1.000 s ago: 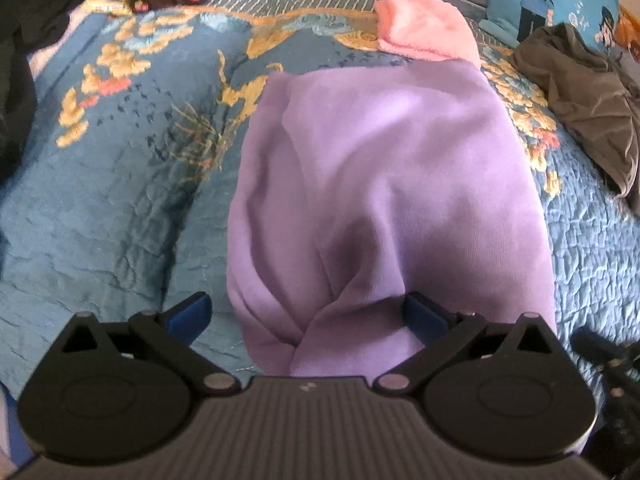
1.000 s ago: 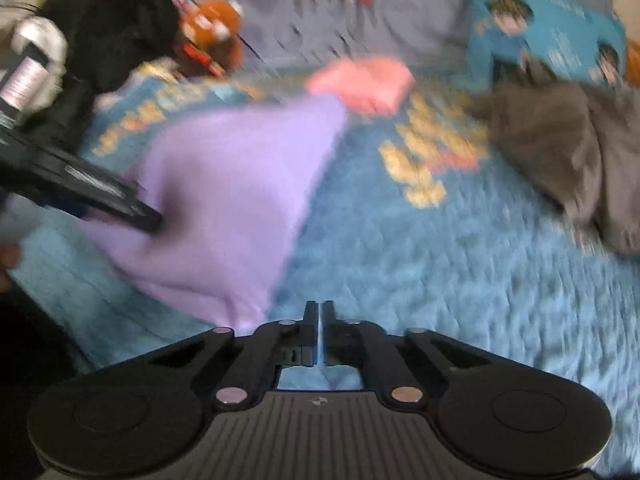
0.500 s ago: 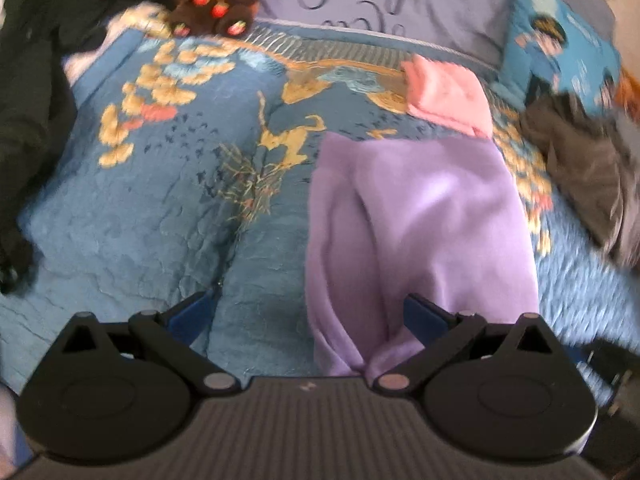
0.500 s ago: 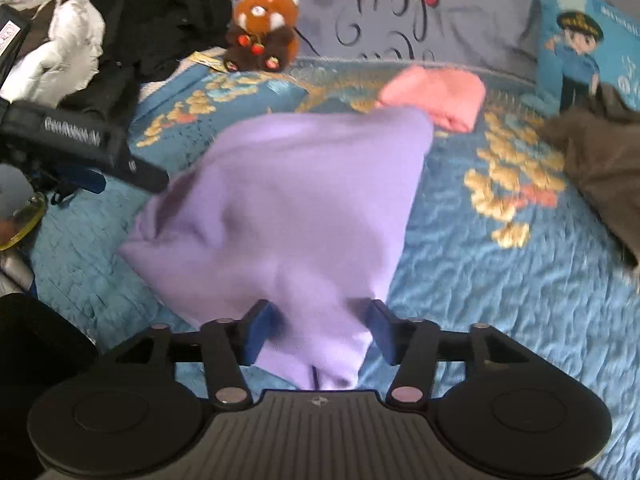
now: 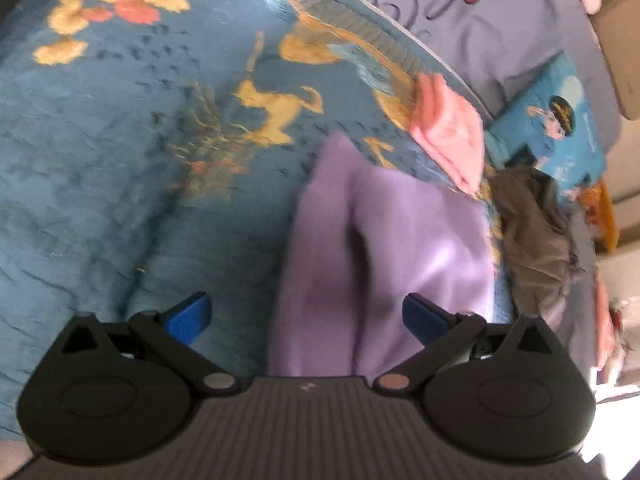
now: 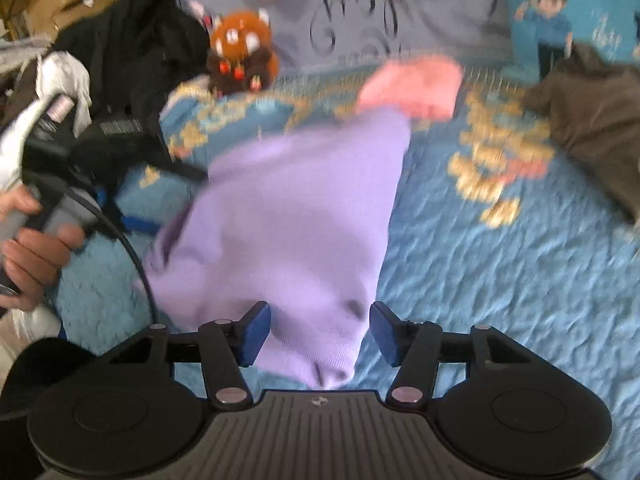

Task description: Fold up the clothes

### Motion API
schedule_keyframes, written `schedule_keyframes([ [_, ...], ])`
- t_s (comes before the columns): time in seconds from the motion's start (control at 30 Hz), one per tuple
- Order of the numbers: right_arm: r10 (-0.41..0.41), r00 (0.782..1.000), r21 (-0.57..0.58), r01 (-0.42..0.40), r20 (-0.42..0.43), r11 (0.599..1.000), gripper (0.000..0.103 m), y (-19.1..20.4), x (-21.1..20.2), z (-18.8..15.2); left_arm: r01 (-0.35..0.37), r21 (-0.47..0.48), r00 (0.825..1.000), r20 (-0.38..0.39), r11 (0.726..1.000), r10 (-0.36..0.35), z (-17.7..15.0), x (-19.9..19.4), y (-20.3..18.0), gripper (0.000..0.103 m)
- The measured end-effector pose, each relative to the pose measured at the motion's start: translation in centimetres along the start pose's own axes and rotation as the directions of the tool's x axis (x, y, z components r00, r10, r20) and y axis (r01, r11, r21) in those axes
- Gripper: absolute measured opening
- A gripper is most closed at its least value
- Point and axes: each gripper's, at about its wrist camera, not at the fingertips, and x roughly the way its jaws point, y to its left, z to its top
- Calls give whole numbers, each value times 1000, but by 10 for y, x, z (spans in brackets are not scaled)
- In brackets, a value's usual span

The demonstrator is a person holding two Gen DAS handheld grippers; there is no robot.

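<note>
Spreading wide, both hand-held grippers point(image 5: 306, 318) point(image 6: 320, 332) straddle the purple garment point(image 6: 296, 216); pillow point(image 6: 360, 12) script is unreadable.

Purple garment point(image 6: 304, 216) lies on bedspread point(image 6: 480, 280), pink cloth point(image 6: 416, 80) just behind.

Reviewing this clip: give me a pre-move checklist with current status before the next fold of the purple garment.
1. Left gripper jaws open, cloth between them: ok.
2. Right gripper jaws open around the near edge of the purple garment: ok.
3. Garment lying flat: not ok, a ridge runs up its middle.
4. Pink folded cloth apart from the purple garment: cannot tell, their edges meet in both views.
5. Brown garment apart from the purple one: ok in the right wrist view.
</note>
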Motion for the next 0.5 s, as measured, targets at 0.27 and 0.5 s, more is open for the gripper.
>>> schedule_keyframes([
  [0.27, 18, 999, 31, -20, 40, 999, 55, -5, -7, 3, 216, -129, 976, 12, 968, -216, 3, 0, 3, 97],
  [0.5, 25, 999, 53, -27, 37, 998, 55, -11, -7, 1, 210, -8, 972, 106, 978, -208, -2, -25, -28, 97],
])
